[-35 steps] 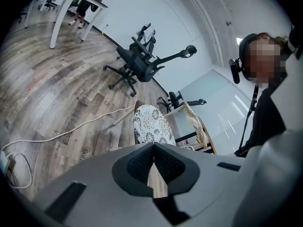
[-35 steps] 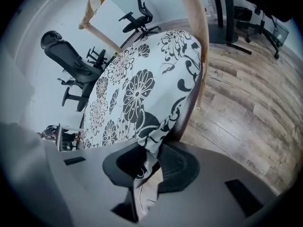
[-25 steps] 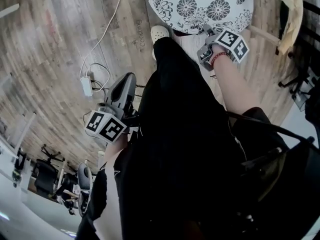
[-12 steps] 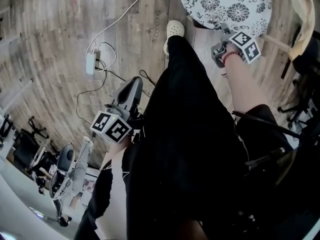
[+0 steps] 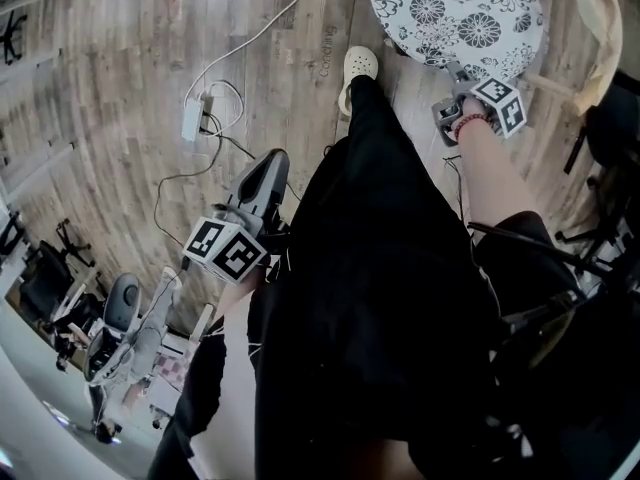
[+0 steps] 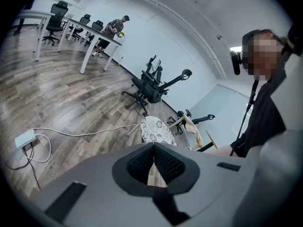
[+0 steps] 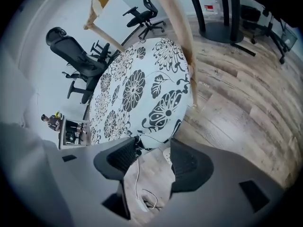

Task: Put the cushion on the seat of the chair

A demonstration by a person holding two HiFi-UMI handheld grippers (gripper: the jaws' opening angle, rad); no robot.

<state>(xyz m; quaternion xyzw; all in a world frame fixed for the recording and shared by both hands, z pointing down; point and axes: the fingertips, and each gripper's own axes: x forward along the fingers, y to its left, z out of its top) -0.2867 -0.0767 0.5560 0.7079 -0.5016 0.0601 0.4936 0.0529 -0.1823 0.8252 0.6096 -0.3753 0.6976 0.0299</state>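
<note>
The round cushion (image 5: 455, 13), white with black flowers, lies flat on the seat of a wooden chair (image 5: 592, 23). My right gripper (image 5: 453, 80) hovers just off the cushion's near edge. Its jaws have just been opening and stand open with nothing between them. In the right gripper view the cushion (image 7: 137, 84) fills the middle, beyond the right gripper (image 7: 154, 155). My left gripper (image 5: 272, 163) hangs by the person's left leg, shut and empty. The left gripper (image 6: 153, 151) points toward the far-off cushion (image 6: 157, 131).
A white power strip (image 5: 192, 118) with looping cables lies on the wood floor at the left. The person's white shoe (image 5: 357, 65) stands beside the chair. Black office chairs (image 6: 151, 82) lie tipped over behind, and long tables (image 6: 90, 32) stand further back with a person (image 6: 113, 26).
The right gripper's jaws have parted and it has drawn slightly back from the cushion's edge. The left gripper has lifted a little beside the leg.
</note>
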